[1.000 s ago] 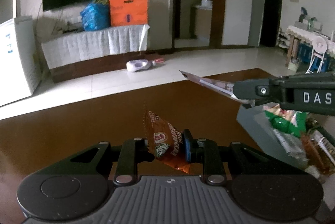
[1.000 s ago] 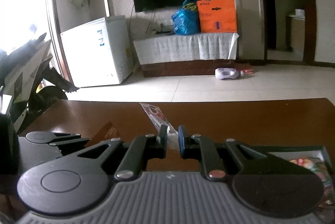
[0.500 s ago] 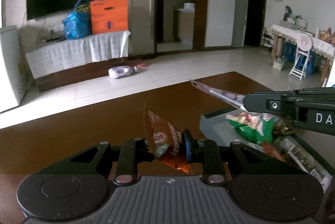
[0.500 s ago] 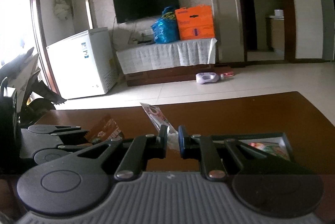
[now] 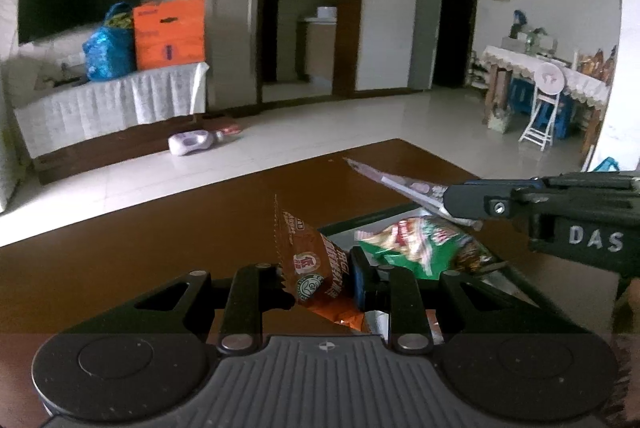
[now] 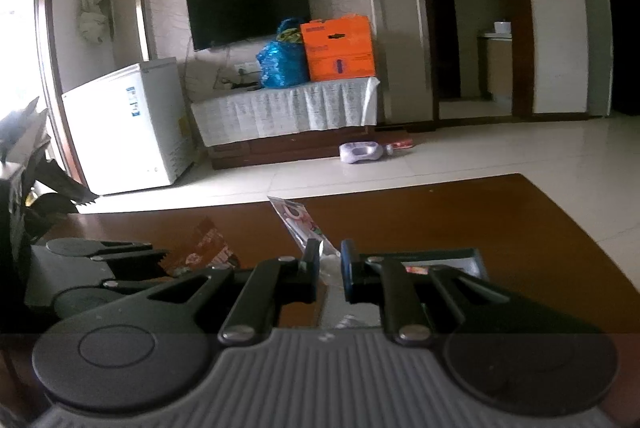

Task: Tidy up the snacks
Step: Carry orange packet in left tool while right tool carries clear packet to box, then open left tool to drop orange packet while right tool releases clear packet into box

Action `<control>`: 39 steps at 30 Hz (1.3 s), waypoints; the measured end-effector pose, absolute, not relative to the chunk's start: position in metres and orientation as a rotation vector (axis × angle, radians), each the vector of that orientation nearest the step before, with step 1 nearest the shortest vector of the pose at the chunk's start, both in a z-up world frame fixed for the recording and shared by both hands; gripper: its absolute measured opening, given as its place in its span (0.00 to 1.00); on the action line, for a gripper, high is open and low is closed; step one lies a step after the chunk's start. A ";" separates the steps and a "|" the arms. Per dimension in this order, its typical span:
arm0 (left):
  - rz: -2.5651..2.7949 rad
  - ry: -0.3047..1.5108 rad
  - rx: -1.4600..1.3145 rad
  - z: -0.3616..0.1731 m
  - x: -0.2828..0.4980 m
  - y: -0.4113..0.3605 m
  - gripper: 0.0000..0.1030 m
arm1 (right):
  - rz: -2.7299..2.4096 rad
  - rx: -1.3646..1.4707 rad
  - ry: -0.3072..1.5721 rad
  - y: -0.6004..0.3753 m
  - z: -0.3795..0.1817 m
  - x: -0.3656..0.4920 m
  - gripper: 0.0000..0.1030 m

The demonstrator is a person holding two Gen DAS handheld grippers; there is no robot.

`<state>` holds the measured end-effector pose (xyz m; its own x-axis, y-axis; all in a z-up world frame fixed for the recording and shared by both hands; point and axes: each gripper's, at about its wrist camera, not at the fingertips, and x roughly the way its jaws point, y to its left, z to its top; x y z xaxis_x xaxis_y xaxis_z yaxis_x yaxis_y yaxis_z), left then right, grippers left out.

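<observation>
Clamping an orange snack packet (image 5: 320, 268), the left tongs (image 5: 320, 278); right tongs (image 6: 330, 268) pinch a clear wrapper (image 6: 298, 222) above the tray (image 5: 348, 226)

A home's living room. A dark TV (image 6: 248, 5) hangs on the wall ahead of the tool, above a low cloth-draped cabinet (image 6: 286, 111) carrying an orange box (image 6: 338, 47) and a blue bag (image 6: 280, 61). A white chest freezer (image 6: 124, 127) stands to the left, a curtained window (image 6: 16, 27) beyond it. Pale floor tiles (image 5: 320, 123) run to a doorway (image 5: 304, 15) showing a counter. A folding chair (image 5: 546, 103) stands far right.
</observation>
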<state>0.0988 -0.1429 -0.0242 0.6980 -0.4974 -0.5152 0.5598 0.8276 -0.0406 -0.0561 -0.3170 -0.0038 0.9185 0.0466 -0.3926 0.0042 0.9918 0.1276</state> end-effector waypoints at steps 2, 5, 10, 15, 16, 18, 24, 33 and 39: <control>-0.610 0.540 0.118 -0.025 0.099 -0.150 0.26 | 0.006 0.129 0.415 -0.326 -0.006 -0.059 0.11; -0.637 0.548 0.113 -0.028 0.097 -0.162 0.26 | -0.013 0.129 0.422 -0.338 -0.007 -0.061 0.11; -0.694 0.586 0.108 -0.039 0.096 -0.182 0.27 | -0.044 0.117 0.453 -0.355 -0.014 -0.061 0.11; -0.722 0.622 0.143 -0.052 0.097 -0.199 0.28 | -0.063 0.098 0.522 -0.366 -0.028 -0.052 0.11; -0.724 0.626 0.150 -0.055 0.097 -0.202 0.28 | -0.063 0.094 0.535 -0.365 -0.031 -0.047 0.11; -0.726 0.629 0.161 -0.058 0.097 -0.205 0.28 | -0.063 0.092 0.555 -0.367 -0.035 -0.043 0.11; -0.732 0.625 0.185 -0.064 0.094 -0.211 0.30 | -0.064 0.089 0.582 -0.367 -0.040 -0.027 0.11; -0.750 0.614 0.228 -0.069 0.091 -0.219 0.58 | -0.053 0.082 0.630 -0.362 -0.049 -0.002 0.11; -0.767 0.584 0.254 -0.069 0.083 -0.222 0.82 | -0.036 0.109 0.643 -0.365 -0.052 0.004 0.11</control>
